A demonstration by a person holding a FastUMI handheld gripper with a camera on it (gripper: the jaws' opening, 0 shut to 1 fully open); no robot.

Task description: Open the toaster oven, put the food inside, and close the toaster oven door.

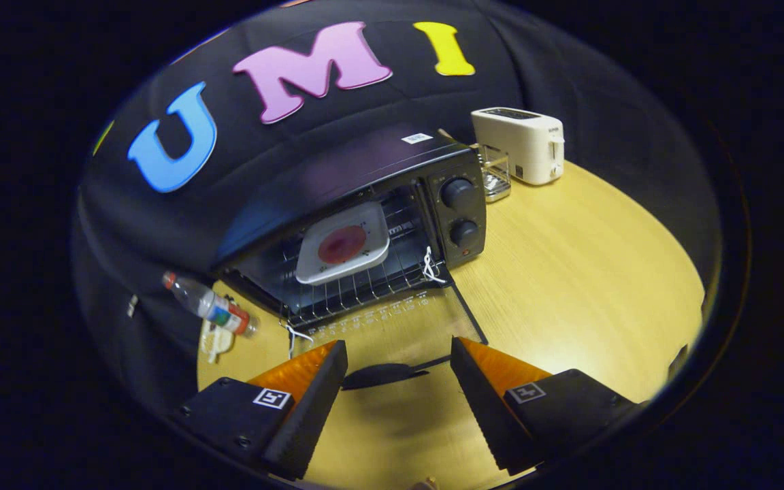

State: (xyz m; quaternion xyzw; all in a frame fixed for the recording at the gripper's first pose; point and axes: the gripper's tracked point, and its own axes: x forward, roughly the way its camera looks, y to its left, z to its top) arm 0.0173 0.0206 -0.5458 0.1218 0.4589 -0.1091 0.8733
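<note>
Progress: you have the toaster oven (pixel 365 224) open and the food already inside, so two of the three steps look done.
Left to do: closing the door; as I judge it, that is the only step remaining.
Tongs (pixel 399 381): your fingers are spread wide apart and hold nothing; they hang above the table (pixel 582 272) just in front of the oven.
Door (pixel 392 330): it lies folded down flat toward you, its glass panel see-through so the table's wood shows through it, with a dark frame along its right side.
Door handle (pixel 382 375): a dark bar at the door's near edge, sitting in the gap between your two fingers but not touched by either.
Food: a white square plate (pixel 344 243) with a round reddish piece (pixel 342 244) in its middle; what kind of food it is, you cannot tell from here.
Food's place: the plate rests on the wire rack (pixel 365 289) inside the oven cavity, toward the left half, tilted a little as the view bends it.
Oven looks: a dark box with two round knobs (pixel 460 212) stacked on its right panel and white cords tied at the door's two hinge corners.
Around it: a plastic bottle (pixel 208 305) lies on its side left of the oven; a white pop-up toaster (pixel 520 144) stands well beyond on the right, with a small clear container (pixel 496 175) between it and the oven.
Next move, as a judgement: you need to get under or behind that handle and swing the door up until it meets the oven front.
</note>
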